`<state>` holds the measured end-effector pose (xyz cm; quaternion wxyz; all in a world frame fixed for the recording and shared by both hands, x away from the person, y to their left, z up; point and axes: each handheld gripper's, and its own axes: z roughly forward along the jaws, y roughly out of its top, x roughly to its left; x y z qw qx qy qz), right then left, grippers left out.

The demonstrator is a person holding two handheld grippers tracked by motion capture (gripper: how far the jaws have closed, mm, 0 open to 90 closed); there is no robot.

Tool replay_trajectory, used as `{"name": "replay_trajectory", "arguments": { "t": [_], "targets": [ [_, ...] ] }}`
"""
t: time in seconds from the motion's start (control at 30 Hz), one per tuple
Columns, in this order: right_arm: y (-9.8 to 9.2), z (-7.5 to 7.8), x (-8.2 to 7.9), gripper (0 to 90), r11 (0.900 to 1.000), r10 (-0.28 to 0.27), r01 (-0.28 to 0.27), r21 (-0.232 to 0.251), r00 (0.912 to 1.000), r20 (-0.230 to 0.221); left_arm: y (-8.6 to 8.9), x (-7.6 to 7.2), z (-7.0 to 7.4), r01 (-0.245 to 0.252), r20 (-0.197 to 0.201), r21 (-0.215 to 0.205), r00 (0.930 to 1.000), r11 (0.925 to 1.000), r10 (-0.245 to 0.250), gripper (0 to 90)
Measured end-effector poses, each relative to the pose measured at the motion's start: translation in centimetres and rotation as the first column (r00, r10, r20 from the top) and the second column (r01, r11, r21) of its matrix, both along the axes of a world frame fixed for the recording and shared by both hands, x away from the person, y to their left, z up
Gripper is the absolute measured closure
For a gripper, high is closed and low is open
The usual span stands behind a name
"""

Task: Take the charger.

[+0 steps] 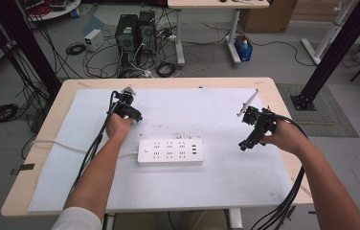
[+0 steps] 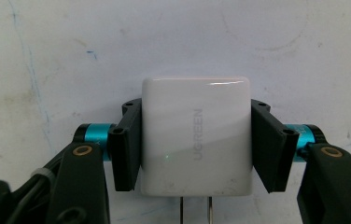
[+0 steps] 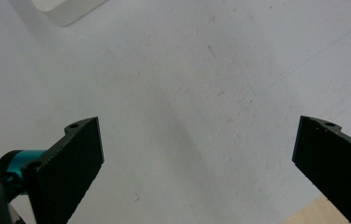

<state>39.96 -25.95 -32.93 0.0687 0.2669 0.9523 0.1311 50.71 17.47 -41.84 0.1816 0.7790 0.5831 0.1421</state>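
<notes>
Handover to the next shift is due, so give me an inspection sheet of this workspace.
Surface: wooden table under a white mat with faint scuffs and pen marks.
Job's things: white UGREEN wall charger, prongs toward the camera, lies on the mat; white power strip at mid-table, sockets up and unoccupied.
Clutter: nothing seen on the mat.
Grippers: left gripper shut on the charger's two sides; right gripper open over bare mat, holding nothing.
Cables: the strip's white cord runs off the left edge; black gripper cables trail toward the person.
Surroundings: computer towers, loose floor cables, black frame posts, a second table.
</notes>
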Motion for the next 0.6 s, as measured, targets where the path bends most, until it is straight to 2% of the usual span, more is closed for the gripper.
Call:
{"name": "replay_trajectory", "arguments": {
  "t": [0.13,0.2,0.3,0.43,0.47,0.5,0.53,0.6],
  "targets": [
    [0.1,0.0,0.0,1.2,1.000,0.004,-0.004,-0.001,1.0000,0.001,0.2,-0.2,0.4,0.018,0.011,-0.010,0.9998,0.9998,-0.018,42.6],
    [0.2,0.0,-0.1,1.2,1.000,0.002,-0.002,-0.003,1.0000,0.005,0.3,-0.7,1.7,0.066,0.053,-0.029,0.9965,0.9974,-0.064,42.6],
    [0.2,0.1,-0.1,1.2,1.000,-0.003,0.003,-0.003,0.9999,0.011,0.3,-1.2,2.4,0.095,0.074,-0.032,0.9930,0.9950,-0.092,42.6],
    [0.3,0.2,-0.3,1.2,1.000,-0.022,0.022,0.000,0.9993,0.031,0.2,-2.1,3.9,0.156,0.115,-0.060,0.9822,0.9859,-0.149,42.6],
    [0.3,0.2,-0.4,1.2,1.000,-0.029,0.029,0.002,0.9987,0.042,0.1,-2.4,4.2,0.172,0.125,-0.063,0.9785,0.9830,-0.164,42.6],
    [0.3,0.3,-0.5,1.2,0.999,-0.035,0.035,0.003,0.9984,0.045,-0.1,-3.0,4.9,0.203,0.150,-0.062,0.9699,0.9772,-0.192,42.6],
    [0.3,0.3,-0.5,1.2,0.999,-0.035,0.035,0.003,0.9984,0.045,-0.1,-3.0,4.9,0.203,0.150,-0.062,0.9699,0.9772,-0.192,42.6],
    [0.2,0.4,-0.7,1.2,0.999,-0.039,0.039,0.008,0.9979,0.052,-0.1,-3.6,5.6,0.232,0.172,-0.061,0.9606,0.9709,-0.218,42.6]
  ]
}}
